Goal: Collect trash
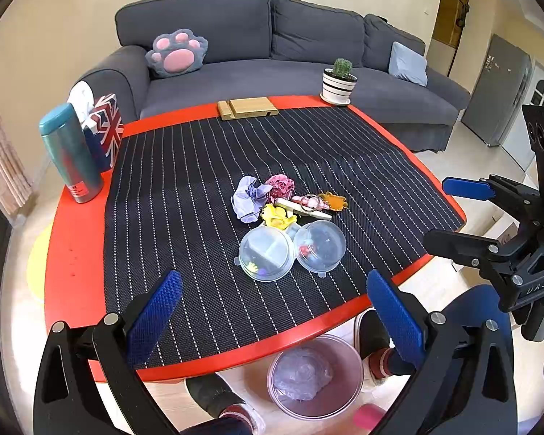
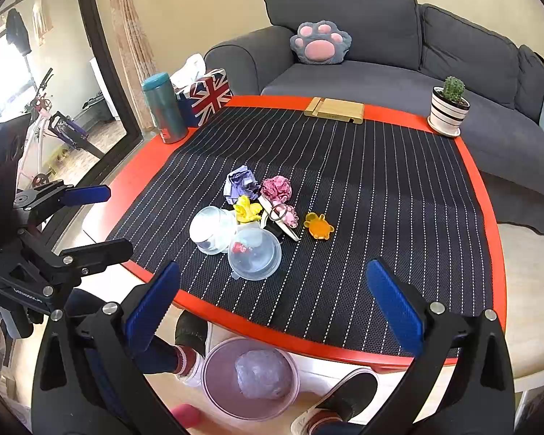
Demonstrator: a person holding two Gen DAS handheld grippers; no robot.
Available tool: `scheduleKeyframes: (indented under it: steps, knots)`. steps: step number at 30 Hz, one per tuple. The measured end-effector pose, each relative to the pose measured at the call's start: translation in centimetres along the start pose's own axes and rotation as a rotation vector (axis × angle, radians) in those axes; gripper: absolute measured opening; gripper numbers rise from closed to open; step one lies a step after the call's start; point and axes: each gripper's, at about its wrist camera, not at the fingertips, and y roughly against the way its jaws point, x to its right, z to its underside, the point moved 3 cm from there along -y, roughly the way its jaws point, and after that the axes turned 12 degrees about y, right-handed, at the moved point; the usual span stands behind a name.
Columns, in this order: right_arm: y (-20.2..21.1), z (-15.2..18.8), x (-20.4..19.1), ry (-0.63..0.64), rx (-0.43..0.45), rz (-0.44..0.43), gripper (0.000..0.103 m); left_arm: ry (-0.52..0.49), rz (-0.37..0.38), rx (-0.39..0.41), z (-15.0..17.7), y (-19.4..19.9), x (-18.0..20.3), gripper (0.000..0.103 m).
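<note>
Trash sits in a small heap near the middle of the desk (image 1: 72, 253) in the left wrist view: a crumpled lavender paper (image 1: 248, 197) touching a crumpled pink paper (image 1: 280, 186), with a yellow toy (image 1: 277, 215), a keyring charm (image 1: 310, 203) and an orange figure (image 1: 333, 201) just beside them; two clear plastic domes (image 1: 266, 253) lie nearest the camera; the left gripper (image 1: 273, 311) hovers over the near edge, its blue fingers (image 1: 156, 317) spread wide and holding nothing; a pink bin (image 1: 315, 377) with a bagged lump inside stands on the floor below; the desk is red-rimmed under a black striped mat (image 1: 199, 188); a grey sofa (image 1: 272, 54) stands behind.

From the right wrist view, the lavender paper (image 2: 240, 183) and pink paper (image 2: 277, 187) lie at the far side of the heap; the right gripper (image 2: 273, 308) is likewise wide apart and empty; a teal flask (image 2: 165, 112) and a potted cactus (image 2: 449, 107) stand at the far corners.
</note>
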Motion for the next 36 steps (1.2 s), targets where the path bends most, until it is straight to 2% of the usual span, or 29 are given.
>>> scheduleKeyframes:
  steps: [7,12,28,30,31,35,36]
  knots:
    - [-0.9,-0.4,-0.3,0.018,-0.016,-0.024,0.100,-0.001,-0.002,-0.007,0.1,-0.2,-0.1,0.098]
    - [-3.0,-1.3,-0.1,0.030,-0.052,-0.044,0.100,-0.019,0.000,-0.013,0.5,-0.3,0.2,0.098]
    - [-12.7,-2.0,-1.4,0.141,-0.287,-0.111,0.100,-0.001,-0.013,-0.039,1.3,-0.7,-1.2,0.098]
    - [-13.6,-1.8,-1.6,0.149,-0.316,-0.120,0.092,0.002,-0.013,-0.042,1.3,-0.7,-1.4,0.098]
    - [-14.0,-1.8,-1.7,0.152,-0.329,-0.124,0.082,0.003,-0.013,-0.042,1.3,-0.8,-1.4,0.098]
    - [-14.9,-1.4,-1.8,0.159,-0.361,-0.130,0.059,0.008,-0.011,-0.044,1.2,-0.8,-1.5,0.098]
    - [-14.9,-1.4,-1.8,0.156,-0.358,-0.132,0.058,0.008,-0.012,-0.044,1.3,-0.8,-1.5,0.098]
